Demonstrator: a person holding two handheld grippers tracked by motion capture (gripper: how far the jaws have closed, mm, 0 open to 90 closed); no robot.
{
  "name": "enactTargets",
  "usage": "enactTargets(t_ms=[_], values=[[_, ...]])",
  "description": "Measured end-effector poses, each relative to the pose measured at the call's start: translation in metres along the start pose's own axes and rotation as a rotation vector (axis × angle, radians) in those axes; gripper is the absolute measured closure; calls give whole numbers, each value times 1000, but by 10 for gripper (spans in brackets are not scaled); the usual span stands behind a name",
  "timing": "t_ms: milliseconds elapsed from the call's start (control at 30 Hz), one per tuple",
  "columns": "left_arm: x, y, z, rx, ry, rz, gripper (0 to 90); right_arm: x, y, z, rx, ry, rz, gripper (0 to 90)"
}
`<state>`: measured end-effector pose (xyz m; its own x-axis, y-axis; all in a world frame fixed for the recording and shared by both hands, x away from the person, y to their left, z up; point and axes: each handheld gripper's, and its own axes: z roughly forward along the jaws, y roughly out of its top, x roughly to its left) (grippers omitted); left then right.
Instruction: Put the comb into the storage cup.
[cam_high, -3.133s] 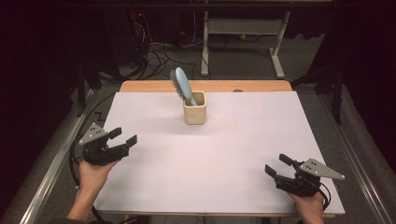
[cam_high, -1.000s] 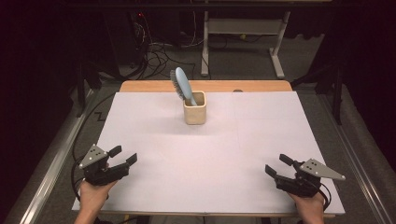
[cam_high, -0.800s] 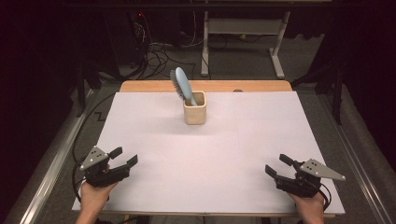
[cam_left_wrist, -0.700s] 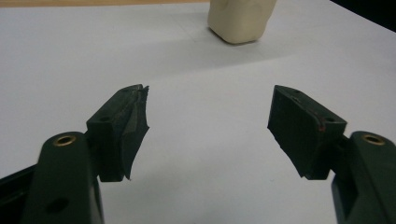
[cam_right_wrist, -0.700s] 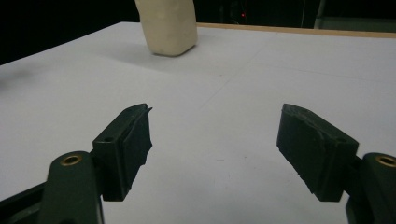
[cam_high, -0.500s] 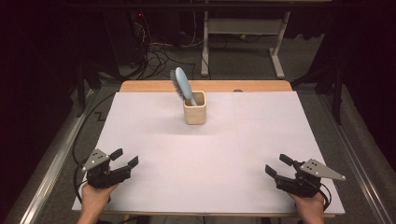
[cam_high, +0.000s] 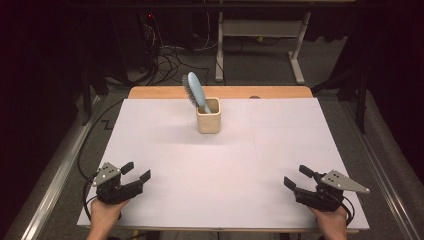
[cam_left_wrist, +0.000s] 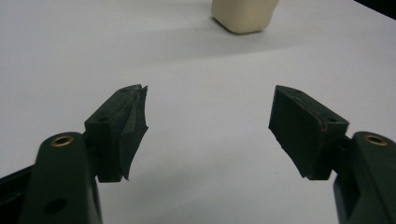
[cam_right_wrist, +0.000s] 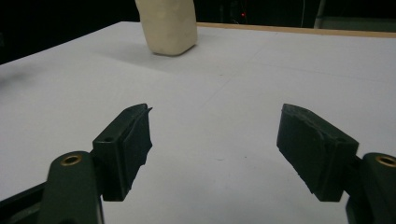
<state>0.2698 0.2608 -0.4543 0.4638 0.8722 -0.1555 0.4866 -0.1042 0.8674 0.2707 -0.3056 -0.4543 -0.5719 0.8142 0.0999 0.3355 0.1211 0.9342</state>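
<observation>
A beige cup (cam_high: 208, 116) stands upright at the back middle of the white-covered table (cam_high: 280, 145). A light blue hairbrush (cam_high: 196, 90) leans out of it, head up and tilted left. My left gripper (cam_high: 138, 170) rests near the front left corner, open, with nothing between its jaws. My right gripper (cam_high: 295, 175) sits near the front right corner, also open and empty. In the left gripper view the gripper (cam_left_wrist: 210, 100) points toward the cup (cam_left_wrist: 243, 14) far ahead. The right gripper view has its gripper (cam_right_wrist: 215, 116) over bare sheet, the cup (cam_right_wrist: 168, 28) at upper left.
A wooden strip (cam_high: 150, 93) runs along the table's far edge. Behind it, on the dark floor, lie cables (cam_high: 170, 60) and a white desk frame (cam_high: 260, 30). Metal rails (cam_high: 55, 175) flank the table.
Since three seconds ago my left gripper has come back toward the front edge of the table; over the last second it barely shifted. The right gripper, cup and brush have not moved.
</observation>
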Motion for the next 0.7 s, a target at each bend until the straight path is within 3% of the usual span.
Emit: enactTargets(t_ms=[700], values=[[0,-12,2,16,11,-16,277,0,0,0,1,-2,2,265]])
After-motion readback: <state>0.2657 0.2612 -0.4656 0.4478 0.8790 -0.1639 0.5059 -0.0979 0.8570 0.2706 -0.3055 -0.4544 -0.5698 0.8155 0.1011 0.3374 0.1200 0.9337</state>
